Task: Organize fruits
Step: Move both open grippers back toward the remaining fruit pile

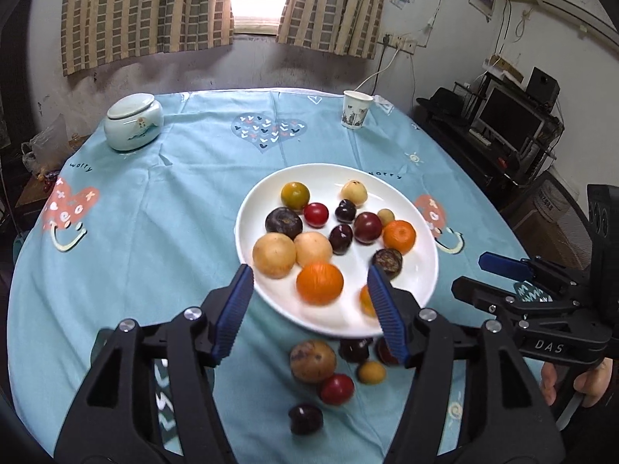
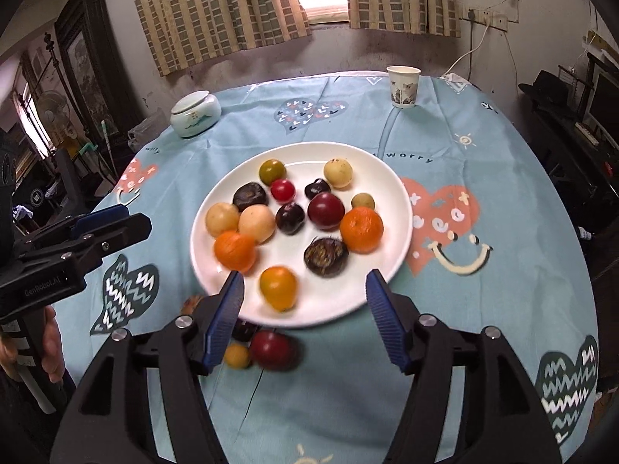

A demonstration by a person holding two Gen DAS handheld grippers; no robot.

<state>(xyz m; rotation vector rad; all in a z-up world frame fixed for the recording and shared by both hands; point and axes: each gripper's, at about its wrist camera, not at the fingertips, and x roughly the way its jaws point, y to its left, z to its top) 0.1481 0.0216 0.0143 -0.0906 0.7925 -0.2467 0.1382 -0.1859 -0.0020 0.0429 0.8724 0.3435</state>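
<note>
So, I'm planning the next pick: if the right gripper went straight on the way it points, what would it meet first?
Probably the yellow-orange fruit at the plate's near edge, centred ahead of the open, empty right gripper. Depth is unclear; it might reach the rim first.

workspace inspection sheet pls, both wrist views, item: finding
surface: round table, blue printed cloth
job's things: white plate holding mixed fruits; several loose fruits on the cloth at its near rim
clutter: lidded ceramic jar, paper cup
grippers: left gripper and right gripper open, nothing between the jaws
cables: white cable from a wall socket behind the table
surroundings: curtained window, monitor, shelves
</note>
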